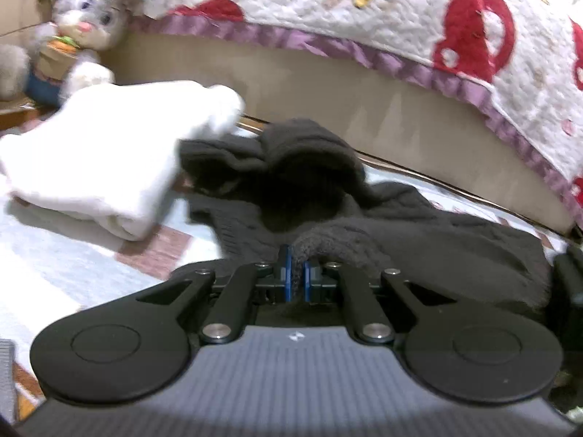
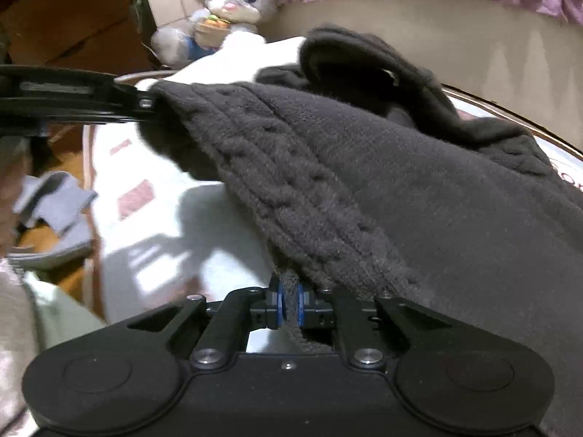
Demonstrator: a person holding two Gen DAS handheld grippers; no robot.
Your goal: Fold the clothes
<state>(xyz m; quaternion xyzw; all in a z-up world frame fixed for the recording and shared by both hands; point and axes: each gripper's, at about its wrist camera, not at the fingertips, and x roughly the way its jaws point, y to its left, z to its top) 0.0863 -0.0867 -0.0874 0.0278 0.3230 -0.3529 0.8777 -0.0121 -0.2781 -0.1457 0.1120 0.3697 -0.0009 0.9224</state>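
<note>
A dark grey knitted sweater (image 1: 419, 240) lies rumpled on a light patterned sheet (image 1: 65, 255). My left gripper (image 1: 297, 273) is shut, its blue pads pinching a fold of the sweater's edge. In the right wrist view the sweater (image 2: 400, 200) stretches up and left from my right gripper (image 2: 290, 306), which is shut on its ribbed hem. The left gripper (image 2: 147, 103) shows there at the left, holding the sweater's far corner off the sheet (image 2: 164, 189). The collar end is bunched at the back.
A folded white garment (image 1: 109, 153) lies left of the sweater. A plush rabbit (image 1: 87, 14) sits at the back left. A beige padded edge (image 1: 328, 91) under a white and red quilt (image 1: 400, 18) runs behind. Grey cloth (image 2: 54, 200) lies on the floor at left.
</note>
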